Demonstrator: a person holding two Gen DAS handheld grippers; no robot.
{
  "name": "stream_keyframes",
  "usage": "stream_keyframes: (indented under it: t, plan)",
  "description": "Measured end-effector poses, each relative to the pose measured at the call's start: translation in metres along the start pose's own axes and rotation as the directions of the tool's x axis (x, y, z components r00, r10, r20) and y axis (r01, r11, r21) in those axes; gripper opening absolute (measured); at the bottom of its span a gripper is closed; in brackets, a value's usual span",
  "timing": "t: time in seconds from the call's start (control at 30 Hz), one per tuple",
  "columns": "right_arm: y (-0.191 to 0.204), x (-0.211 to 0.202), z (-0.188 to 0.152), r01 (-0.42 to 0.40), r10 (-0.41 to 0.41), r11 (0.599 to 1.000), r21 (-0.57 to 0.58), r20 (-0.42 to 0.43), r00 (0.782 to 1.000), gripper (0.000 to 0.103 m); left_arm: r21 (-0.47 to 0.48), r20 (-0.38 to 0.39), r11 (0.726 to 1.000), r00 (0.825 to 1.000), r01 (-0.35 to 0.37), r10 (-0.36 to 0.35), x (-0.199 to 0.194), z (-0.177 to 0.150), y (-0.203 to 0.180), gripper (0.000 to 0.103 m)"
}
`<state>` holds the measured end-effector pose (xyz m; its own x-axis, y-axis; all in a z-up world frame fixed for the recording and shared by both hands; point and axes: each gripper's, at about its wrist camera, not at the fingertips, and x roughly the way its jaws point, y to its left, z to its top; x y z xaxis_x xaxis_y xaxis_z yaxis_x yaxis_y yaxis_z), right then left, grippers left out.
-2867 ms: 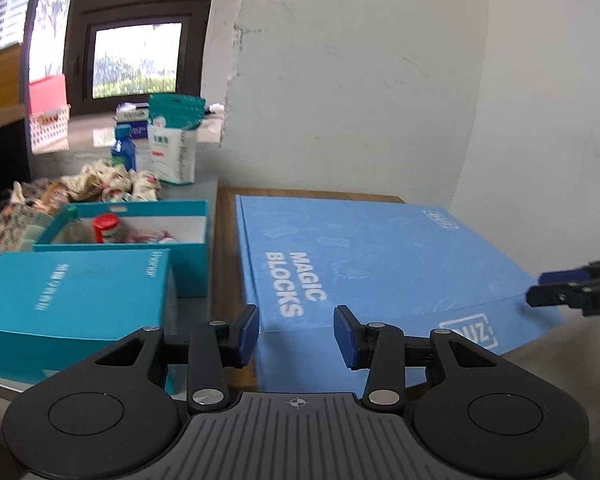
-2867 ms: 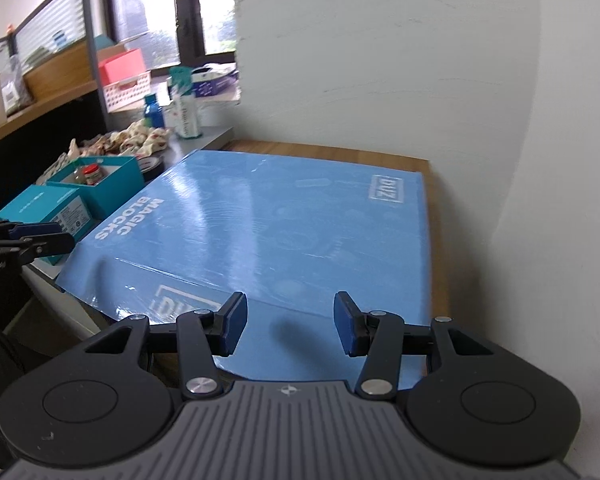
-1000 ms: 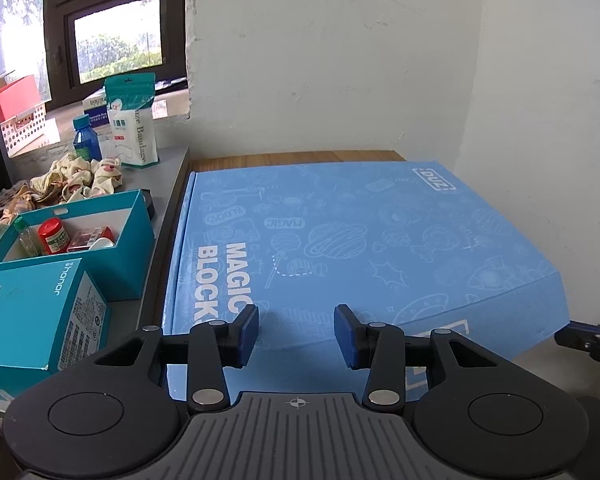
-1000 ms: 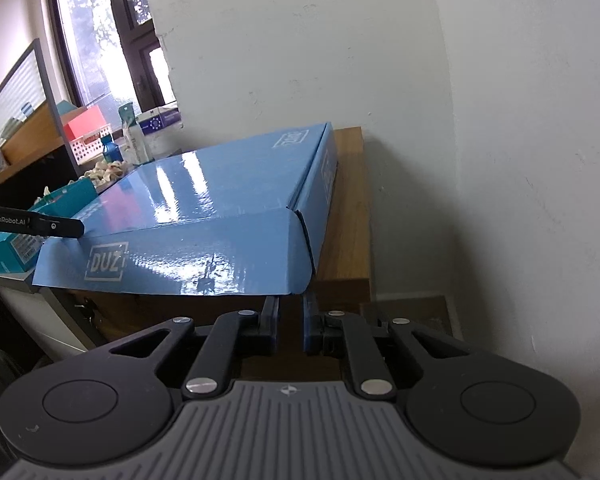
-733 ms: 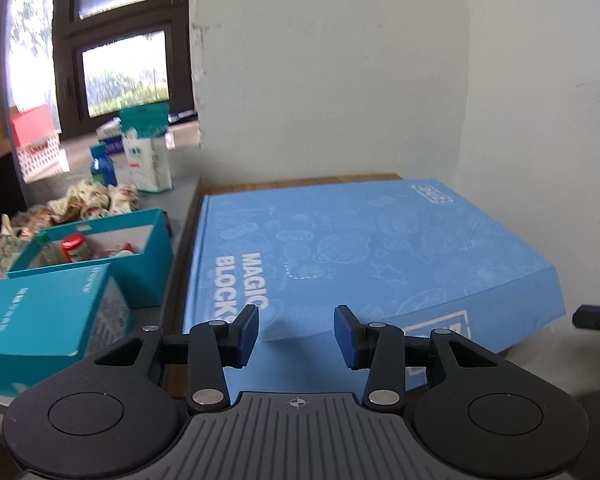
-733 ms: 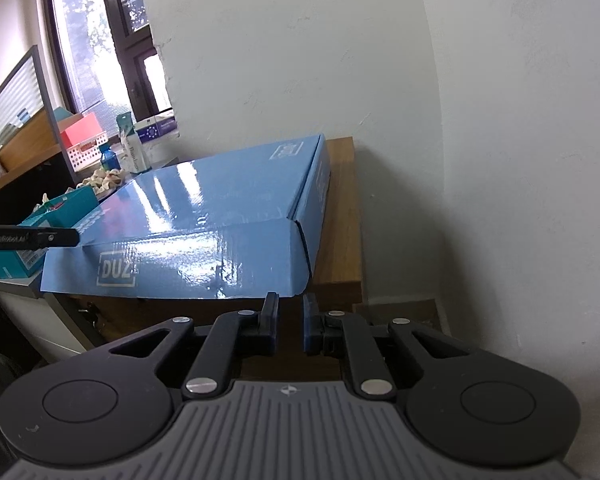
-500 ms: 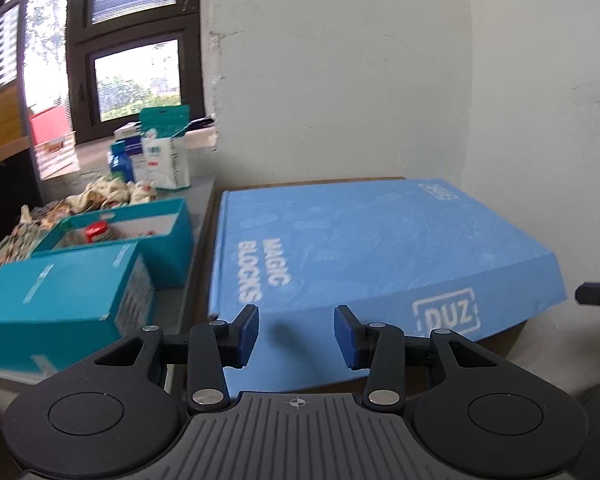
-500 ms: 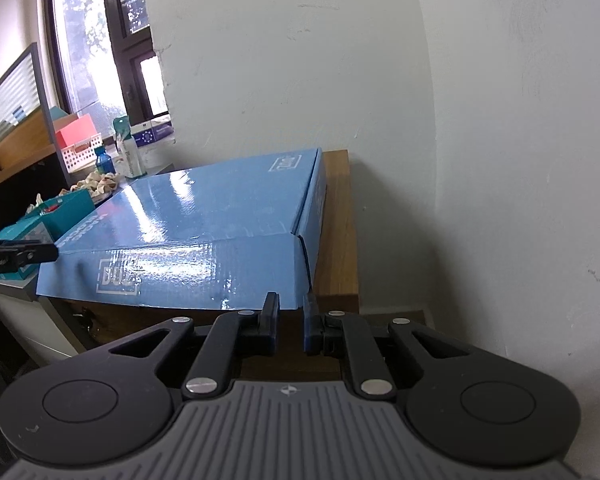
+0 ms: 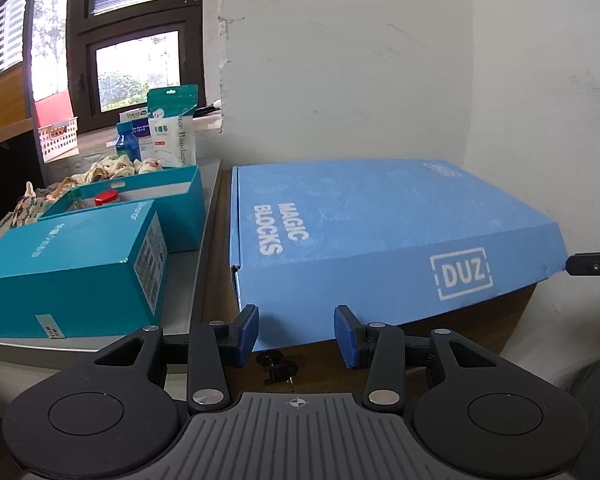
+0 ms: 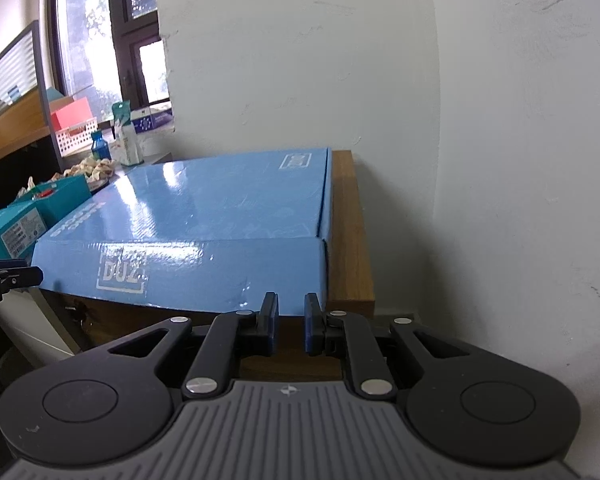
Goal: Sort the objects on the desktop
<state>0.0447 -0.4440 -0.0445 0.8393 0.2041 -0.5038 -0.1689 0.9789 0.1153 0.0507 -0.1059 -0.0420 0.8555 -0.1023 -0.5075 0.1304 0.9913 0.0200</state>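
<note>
A large flat blue "Magic Blocks" box (image 9: 380, 232) lies on a wooden cabinet top, overhanging its front edge; it also shows in the right wrist view (image 10: 220, 216). My left gripper (image 9: 296, 334) is open and empty, just in front of the box's front flap. My right gripper (image 10: 291, 322) is nearly shut with a narrow gap and holds nothing, just below the box's front right corner. A closed teal box (image 9: 72, 264) and an open teal box (image 9: 148, 208) holding a red-capped jar (image 9: 106, 199) stand left of the blue box.
White walls stand behind and right of the cabinet (image 10: 348, 232). A grey desk (image 9: 204, 240) to the left carries crumpled wrappers (image 9: 116, 168), a blue bottle (image 9: 127, 146) and a gauze pack (image 9: 172, 128). A white basket (image 9: 58, 138) sits by the window. Keys (image 9: 278, 368) hang below the box.
Both grippers have dropped lower, level with the box's front flap. The right gripper went from open to nearly shut earlier and stays so. The left gripper stays open.
</note>
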Motion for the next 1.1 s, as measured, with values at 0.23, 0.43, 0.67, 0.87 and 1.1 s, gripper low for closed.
stream_keyframes:
  t: [0.23,0.43,0.67,0.87,1.1]
  plan:
    - [0.011,0.018,0.002,0.016,-0.017,0.999,-0.031,-0.040,0.999,0.016,-0.029,-0.020,0.999,0.999,0.024,-0.024,0.011,-0.005,0.005,0.045]
    - [0.013,0.034,0.003,0.007,-0.009,1.000,-0.027,-0.067,0.998,0.016,-0.055,-0.022,0.998,0.999,0.030,-0.031,0.021,-0.006,0.009,0.045]
    - [0.014,0.048,0.009,0.012,-0.014,0.999,-0.031,-0.078,0.997,0.016,-0.060,-0.025,0.998,0.999,0.032,-0.034,0.030,-0.006,0.011,0.045]
    - [0.014,0.057,0.010,0.015,-0.017,1.000,-0.024,-0.079,0.997,0.016,-0.060,-0.020,0.998,0.999,0.030,-0.032,0.034,-0.004,0.011,0.045]
    - [0.013,0.062,0.014,0.017,-0.018,1.000,-0.014,-0.082,0.996,0.016,-0.100,-0.024,0.994,0.999,0.046,-0.048,0.036,-0.002,0.016,0.045]
